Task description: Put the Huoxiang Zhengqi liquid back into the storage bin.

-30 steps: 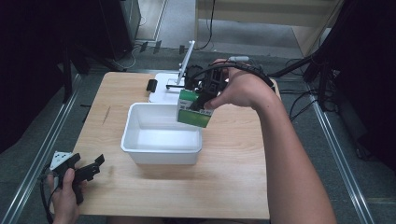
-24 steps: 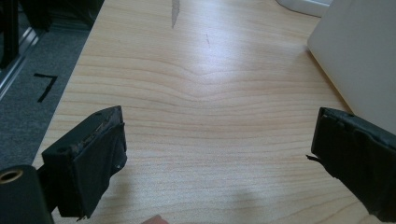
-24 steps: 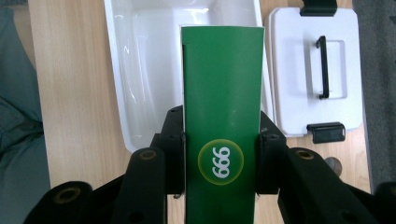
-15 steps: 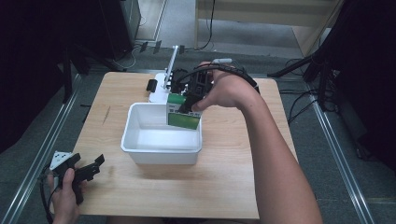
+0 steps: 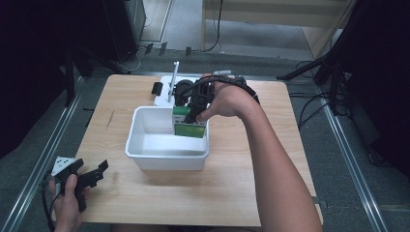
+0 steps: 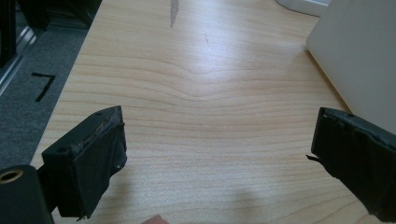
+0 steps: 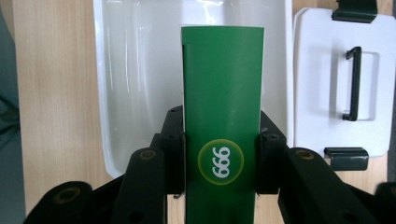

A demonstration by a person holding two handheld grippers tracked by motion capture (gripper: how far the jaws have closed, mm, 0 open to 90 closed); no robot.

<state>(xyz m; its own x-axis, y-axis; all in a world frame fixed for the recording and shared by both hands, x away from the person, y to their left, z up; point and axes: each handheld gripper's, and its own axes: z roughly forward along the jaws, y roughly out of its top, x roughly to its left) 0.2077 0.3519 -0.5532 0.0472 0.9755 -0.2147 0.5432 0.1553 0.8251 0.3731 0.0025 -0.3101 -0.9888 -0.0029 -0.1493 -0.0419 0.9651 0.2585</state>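
A green box (image 7: 222,116) with a round "999" mark is clamped between the jaws of my right gripper (image 7: 220,156), which is shut on its two sides. From above, the green box (image 5: 188,126) hangs upright inside the far right part of the white tub (image 5: 145,153), with my right gripper (image 5: 194,107) above it. Whether the box touches the tub floor I cannot tell. My left gripper (image 5: 87,180) rests at the table's near left corner; its jaws stand wide apart over bare wood, with nothing between the fingers (image 6: 93,158).
Behind the tub lies a white lid (image 5: 163,95) with a black handle (image 7: 353,84) and black clips (image 7: 345,157). A thin white upright piece (image 5: 173,79) stands by it. Dark equipment and cables surround the wooden table (image 5: 241,193).
My right gripper has carried the green box leftwards and down, from above the tub's far right rim into the tub. The left gripper has stayed where it was.
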